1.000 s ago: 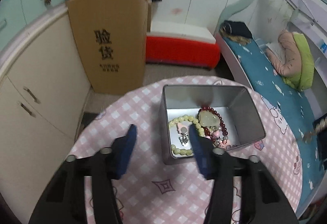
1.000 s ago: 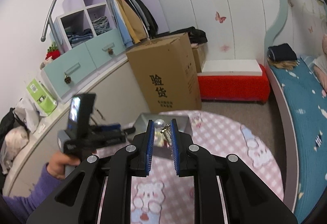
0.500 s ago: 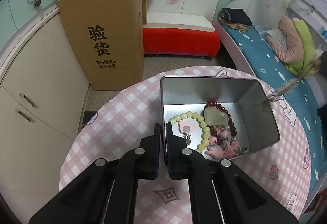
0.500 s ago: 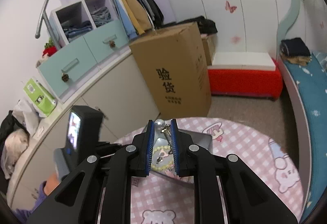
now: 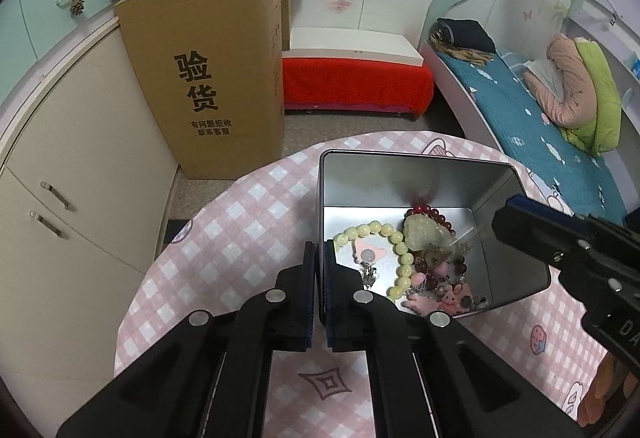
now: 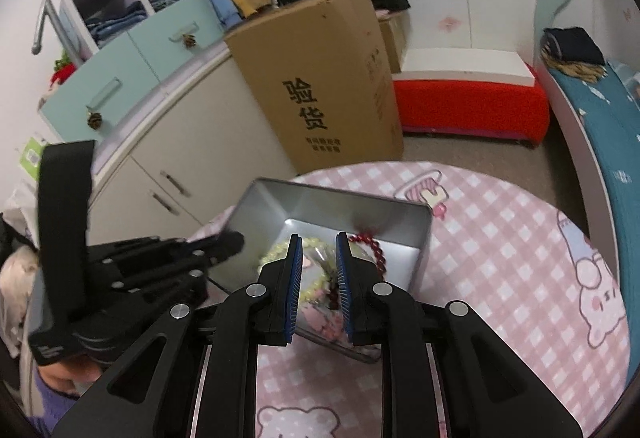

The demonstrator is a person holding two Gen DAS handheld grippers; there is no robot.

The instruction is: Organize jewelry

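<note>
A silver metal tin [image 5: 392, 182] stands on the pink checked round table [image 5: 224, 246]. It holds a pale yellow bead bracelet [image 5: 396, 246], a dark red bead bracelet [image 5: 434, 214] and pink charms [image 5: 452, 298]. My left gripper [image 5: 320, 258] is shut on the tin's near left wall. My right gripper [image 6: 318, 258] is open above the tin [image 6: 340, 202], with nothing between its pads; it also shows in the left wrist view [image 5: 532, 226] over the tin's right side.
A tall cardboard box [image 5: 208, 78] stands on the floor behind the table, next to cream cabinets [image 5: 60, 158]. A red bench [image 5: 356, 86] and a bed with a teal cover [image 5: 540, 134] lie at the back and right.
My left gripper closed on the tin's wall. My right gripper carried a pearl-and-chain piece over the tin, then opened and let it go; the piece is no longer between its pads.
</note>
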